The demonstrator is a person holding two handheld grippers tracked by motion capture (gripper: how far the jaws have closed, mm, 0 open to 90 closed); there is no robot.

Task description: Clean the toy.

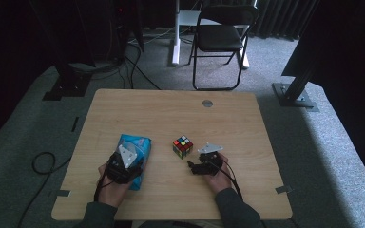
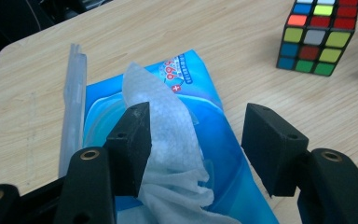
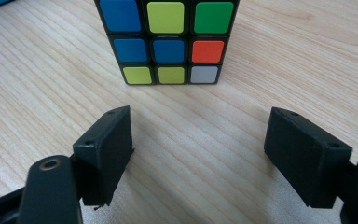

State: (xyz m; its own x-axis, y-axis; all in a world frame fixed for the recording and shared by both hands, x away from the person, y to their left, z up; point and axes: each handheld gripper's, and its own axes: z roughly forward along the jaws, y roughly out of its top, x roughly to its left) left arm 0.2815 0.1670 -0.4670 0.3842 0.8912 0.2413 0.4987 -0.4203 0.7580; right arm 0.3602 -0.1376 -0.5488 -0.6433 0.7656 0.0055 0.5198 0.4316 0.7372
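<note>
Straddling a wet wipe (image 2: 168, 140) that stood half out of its blue pack (image 2: 223, 154), the left gripper (image 2: 196, 140) had jaws apart, not yet pinching. Right gripper (image 3: 198, 154) jaws gaped empty, the Rubik's cube (image 3: 168, 42) just ahead on the surface (image 3: 284, 70), likely still unwiped.

Wipes pack (image 1: 134, 153) lies left of cube (image 1: 182, 147) on table (image 1: 171, 114).

Dim, soft high view; brighter, seemingly sharper gripper views.
</note>
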